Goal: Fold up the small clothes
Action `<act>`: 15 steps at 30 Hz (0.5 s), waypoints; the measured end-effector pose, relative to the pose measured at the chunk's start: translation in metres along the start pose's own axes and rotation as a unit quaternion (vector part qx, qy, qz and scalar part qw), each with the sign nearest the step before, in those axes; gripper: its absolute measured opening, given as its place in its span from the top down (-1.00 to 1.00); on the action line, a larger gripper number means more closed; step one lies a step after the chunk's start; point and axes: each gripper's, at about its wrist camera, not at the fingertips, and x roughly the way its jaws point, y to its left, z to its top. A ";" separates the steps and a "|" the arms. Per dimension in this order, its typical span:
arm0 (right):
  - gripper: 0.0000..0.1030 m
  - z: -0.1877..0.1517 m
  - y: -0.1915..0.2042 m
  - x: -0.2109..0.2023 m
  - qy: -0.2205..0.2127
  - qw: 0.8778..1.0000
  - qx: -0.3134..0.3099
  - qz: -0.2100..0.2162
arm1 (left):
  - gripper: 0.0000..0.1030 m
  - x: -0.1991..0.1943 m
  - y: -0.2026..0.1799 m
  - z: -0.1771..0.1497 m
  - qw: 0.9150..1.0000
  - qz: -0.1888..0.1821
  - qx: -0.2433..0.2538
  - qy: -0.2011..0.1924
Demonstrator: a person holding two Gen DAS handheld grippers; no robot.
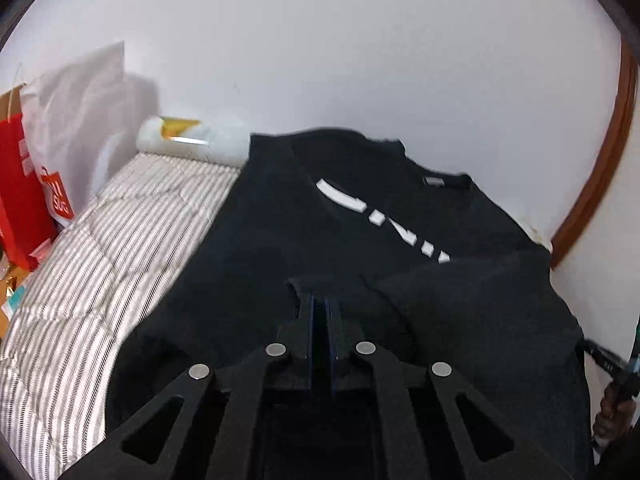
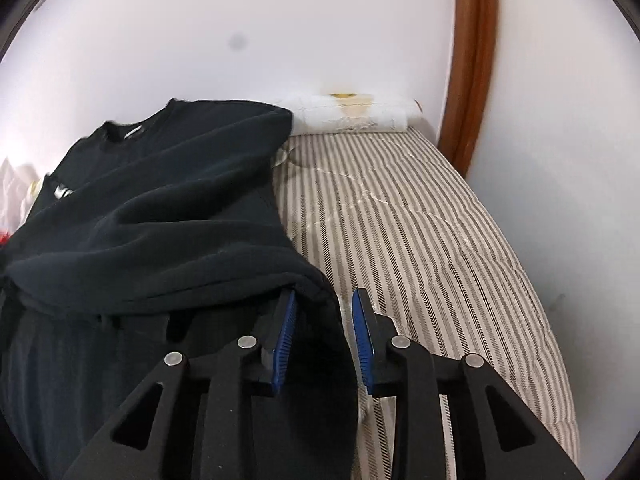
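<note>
A black, soft-knit sweatshirt with white block markings across its chest [image 1: 304,216] lies spread over a bed covered by a quilted grey-and-white striped mattress cover [image 1: 80,264], its collar toward the white wall. One side of the garment is already folded in over the body, and a sleeve lies across the near part.

The left tongs [image 1: 320,308] are pinched together on a raised fold of the black fabric near the garment's lower middle, the blue pads almost meeting with cloth between them.

The right tongs [image 2: 324,300] stand apart, their blue ribbed pads [image 2: 362,336] clearly separated. The sweatshirt's edge [image 2: 168,216] runs between them, draped over the left finger, but nothing is clamped.

At the head of the bed a rolled white towel [image 2: 348,118] rests against the wall. A red paper shopping bag [image 1: 22,192] and a white plastic bag [image 1: 76,112] stand beside the bed, and a curved brown wooden frame [image 2: 468,60] rises along the wall.
</note>
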 end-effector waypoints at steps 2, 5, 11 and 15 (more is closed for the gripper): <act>0.41 0.002 0.002 -0.007 -0.016 1.000 -0.004 0.012 | 0.66 -0.002 0.000 0.001 1.000 0.006 0.007 -0.005; 0.39 0.003 0.005 -0.020 -0.040 0.998 -0.004 0.041 | 0.06 -0.006 0.005 0.014 1.000 0.000 -0.010 -0.014; 0.33 0.005 0.014 -0.023 -0.066 0.996 -0.005 0.056 | 0.06 0.029 0.002 0.020 0.999 0.021 0.000 0.044; 0.33 0.005 0.012 -0.013 -0.056 0.997 0.008 0.060 | 0.06 0.053 -0.009 0.006 0.996 0.043 0.033 0.075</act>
